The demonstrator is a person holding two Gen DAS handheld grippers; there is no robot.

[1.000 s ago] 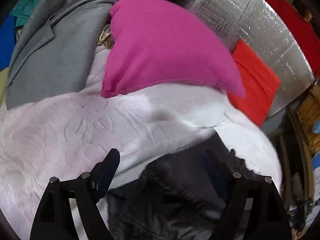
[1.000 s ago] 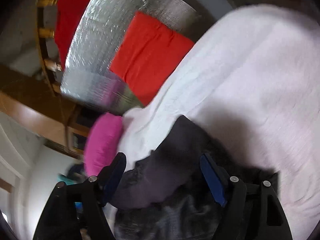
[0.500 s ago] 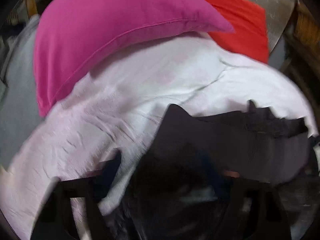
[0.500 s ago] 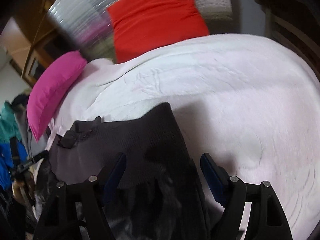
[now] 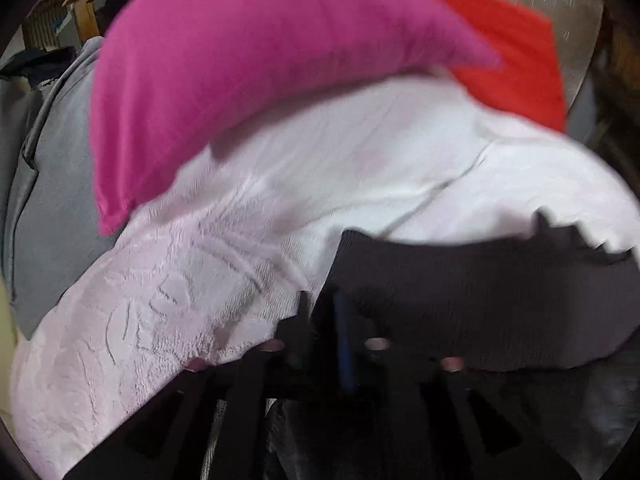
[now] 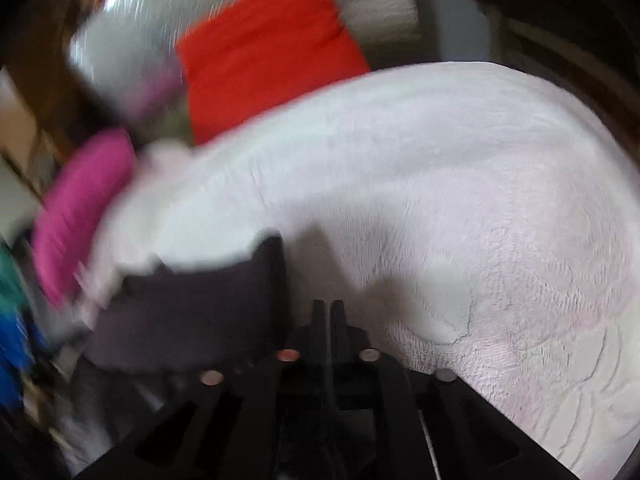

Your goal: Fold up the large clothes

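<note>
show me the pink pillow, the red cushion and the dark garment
pink pillow [image 5: 224,64], left wrist view, middle of its face
red cushion [image 6: 268,56], right wrist view, centre of its front
dark garment [image 5: 480,300], left wrist view, the stretched band

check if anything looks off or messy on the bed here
Nothing damaged or spilled. The dark garment lies bunched with a ragged top edge on the white bedspread, and the magenta pillow sits askew, overlapping the red cushion. Both views are blurred.
</note>
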